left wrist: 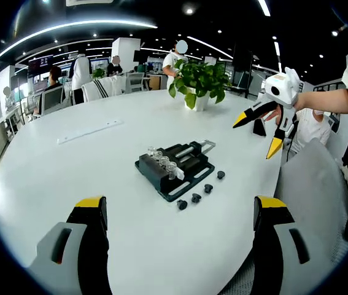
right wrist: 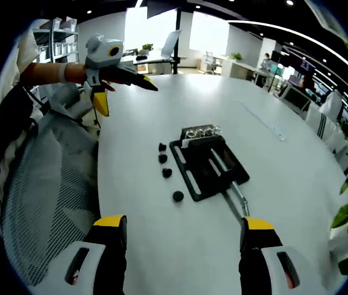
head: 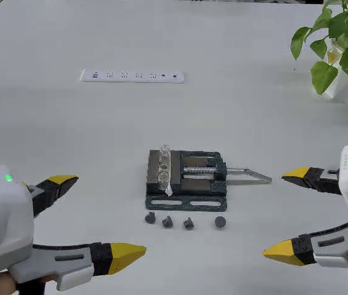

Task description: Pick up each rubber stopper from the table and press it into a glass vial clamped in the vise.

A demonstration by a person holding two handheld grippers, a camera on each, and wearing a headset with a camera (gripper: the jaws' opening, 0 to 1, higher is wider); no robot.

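Table (head: 69,123): pale grey, matte, with a white power strip (head: 132,76) at the far side and a potted plant (head: 339,37) at the far right.
Room: open-plan office, dark ceiling with strip lights (left wrist: 75,26), mesh chair (right wrist: 45,184) at the table's edge.
Vise (head: 189,184): mid-table, clamping a row of glass vials (head: 164,166).
Stoppers (head: 167,221): 4 in a row on the table, just in front of the vise.
Left gripper (head: 110,215): spread wide, holding nothing.
Right gripper (head: 274,214): spread wide, holding nothing.

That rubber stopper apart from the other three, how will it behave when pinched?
The lone rubber stopper looks small beside the vise, so probably light. Being rubber, it likely grips rather than slips. Its round outline suggests it may roll if nudged off-centre.
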